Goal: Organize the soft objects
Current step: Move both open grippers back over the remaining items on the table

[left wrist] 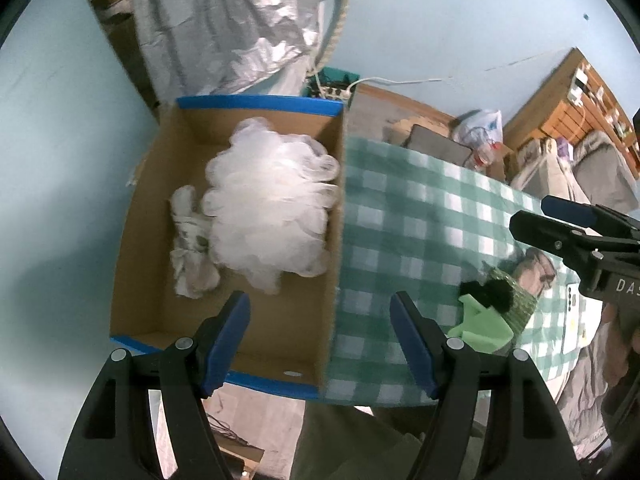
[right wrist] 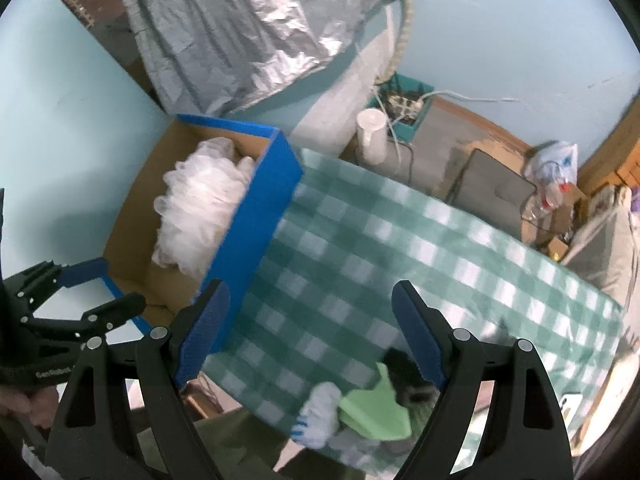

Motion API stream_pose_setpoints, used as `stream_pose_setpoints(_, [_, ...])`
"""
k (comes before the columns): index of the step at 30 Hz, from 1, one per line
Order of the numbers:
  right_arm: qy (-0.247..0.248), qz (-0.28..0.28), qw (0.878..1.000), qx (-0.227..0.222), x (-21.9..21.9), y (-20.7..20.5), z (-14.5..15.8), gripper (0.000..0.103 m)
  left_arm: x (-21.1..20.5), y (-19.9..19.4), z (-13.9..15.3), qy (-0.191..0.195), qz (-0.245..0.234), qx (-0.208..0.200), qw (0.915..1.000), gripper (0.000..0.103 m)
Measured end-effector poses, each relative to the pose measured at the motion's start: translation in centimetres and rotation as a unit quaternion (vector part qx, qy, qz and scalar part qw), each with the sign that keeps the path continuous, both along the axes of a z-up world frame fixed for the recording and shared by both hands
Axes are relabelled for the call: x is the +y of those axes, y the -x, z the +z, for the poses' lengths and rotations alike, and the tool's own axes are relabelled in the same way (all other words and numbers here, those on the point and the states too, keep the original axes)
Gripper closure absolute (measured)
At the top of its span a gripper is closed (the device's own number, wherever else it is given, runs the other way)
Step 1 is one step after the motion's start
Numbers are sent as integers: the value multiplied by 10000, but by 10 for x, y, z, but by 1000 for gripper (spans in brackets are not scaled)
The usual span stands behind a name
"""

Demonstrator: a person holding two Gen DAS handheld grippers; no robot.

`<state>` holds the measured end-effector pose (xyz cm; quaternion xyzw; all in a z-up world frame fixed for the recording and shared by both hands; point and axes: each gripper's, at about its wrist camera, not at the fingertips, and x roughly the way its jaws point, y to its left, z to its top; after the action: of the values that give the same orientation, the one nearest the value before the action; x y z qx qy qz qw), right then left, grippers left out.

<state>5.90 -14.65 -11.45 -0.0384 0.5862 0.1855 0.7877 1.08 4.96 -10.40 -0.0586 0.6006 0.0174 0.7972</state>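
Observation:
A cardboard box (left wrist: 140, 280) with blue outer walls (right wrist: 260, 216) stands at the left end of the table. In it lie a white mesh bath pouf (left wrist: 272, 200), also in the right wrist view (right wrist: 200, 200), and a crumpled white cloth (left wrist: 190, 240). My left gripper (left wrist: 320, 316) is open and empty above the box's near right corner. My right gripper (right wrist: 308, 300) is open and empty over the green checked tablecloth (right wrist: 360, 248). A light green piece (right wrist: 372, 408), a black fuzzy item (left wrist: 488, 292), a green knitted item (left wrist: 520, 300) and a white-blue glove (right wrist: 320, 412) lie near the table's front.
The right gripper shows at the right edge of the left wrist view (left wrist: 576, 236); the left one shows at the left edge of the right wrist view (right wrist: 72, 300). Silver fabric (left wrist: 224, 24) hangs behind the box. A power strip (right wrist: 404, 104), a white cup (right wrist: 372, 132) and bags sit beyond the table.

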Motion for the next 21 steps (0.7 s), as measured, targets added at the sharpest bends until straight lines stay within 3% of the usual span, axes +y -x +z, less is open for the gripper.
stream_pose_setpoints(21, [45,-730,9967,364,-94,45,-20,19,-85,5,-23,-14,-742,331,9967,29])
